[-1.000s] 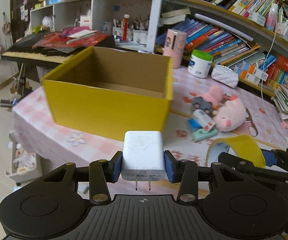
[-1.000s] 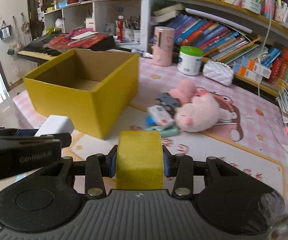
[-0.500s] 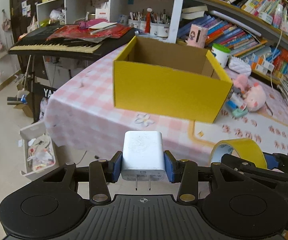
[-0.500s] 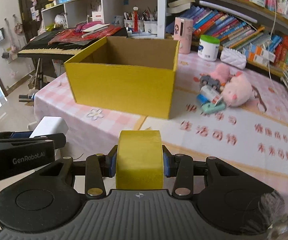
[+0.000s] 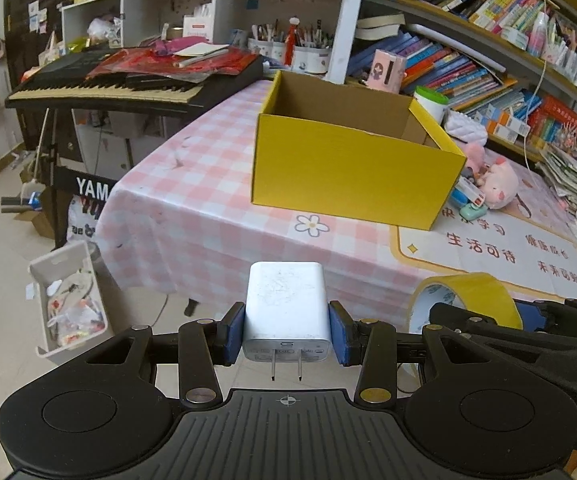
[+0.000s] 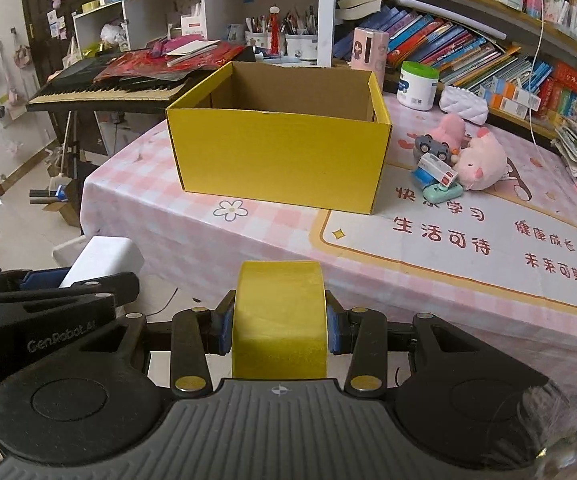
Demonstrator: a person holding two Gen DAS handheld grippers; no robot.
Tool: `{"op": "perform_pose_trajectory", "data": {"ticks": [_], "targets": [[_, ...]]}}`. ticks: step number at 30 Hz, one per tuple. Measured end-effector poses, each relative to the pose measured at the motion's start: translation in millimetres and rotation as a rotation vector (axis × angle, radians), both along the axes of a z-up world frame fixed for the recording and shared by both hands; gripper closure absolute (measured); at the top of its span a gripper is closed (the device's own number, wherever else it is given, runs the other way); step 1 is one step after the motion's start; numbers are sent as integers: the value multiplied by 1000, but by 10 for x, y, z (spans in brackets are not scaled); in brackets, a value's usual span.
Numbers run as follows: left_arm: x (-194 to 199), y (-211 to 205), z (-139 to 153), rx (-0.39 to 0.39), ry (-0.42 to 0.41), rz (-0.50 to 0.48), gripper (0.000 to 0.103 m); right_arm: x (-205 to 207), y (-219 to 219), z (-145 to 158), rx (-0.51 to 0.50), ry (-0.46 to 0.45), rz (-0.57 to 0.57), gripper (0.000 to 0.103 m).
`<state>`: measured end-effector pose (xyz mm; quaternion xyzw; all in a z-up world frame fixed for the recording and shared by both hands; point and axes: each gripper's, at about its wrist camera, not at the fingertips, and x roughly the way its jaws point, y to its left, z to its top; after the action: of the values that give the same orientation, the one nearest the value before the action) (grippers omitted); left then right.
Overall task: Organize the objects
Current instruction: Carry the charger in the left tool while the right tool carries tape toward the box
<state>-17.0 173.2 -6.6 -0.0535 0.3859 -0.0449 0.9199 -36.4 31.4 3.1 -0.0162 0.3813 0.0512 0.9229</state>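
My left gripper (image 5: 286, 330) is shut on a white plug charger (image 5: 286, 304), prongs toward the camera. My right gripper (image 6: 279, 326) is shut on a roll of yellow tape (image 6: 279, 316); the roll also shows in the left wrist view (image 5: 464, 300). Both grippers hang in the air off the near edge of the table, well back from it. An open, empty-looking yellow cardboard box (image 5: 348, 164) (image 6: 280, 160) stands on the pink checked tablecloth (image 5: 192, 200). The charger and the left gripper show at the left of the right wrist view (image 6: 104, 260).
Right of the box lie a pink plush pig (image 6: 482, 158), a toy car (image 6: 432, 146) and small packs (image 6: 436, 170). A keyboard piano (image 5: 104, 88) stands left of the table. Bookshelves (image 6: 468, 48) line the back. A white bin (image 5: 68, 296) sits on the floor.
Both grippers have pulled back and away from the table with their loads. The box now looks farther off and the table's near edge and the floor have come into view.
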Motion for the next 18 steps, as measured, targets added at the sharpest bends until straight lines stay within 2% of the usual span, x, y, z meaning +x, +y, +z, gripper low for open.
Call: {"op": "perform_pose_trajectory", "data": {"ticks": [18], "targets": [[118,87,24,-25,-19,-12,62,117,102,90,-24,-30,3,64]]}}
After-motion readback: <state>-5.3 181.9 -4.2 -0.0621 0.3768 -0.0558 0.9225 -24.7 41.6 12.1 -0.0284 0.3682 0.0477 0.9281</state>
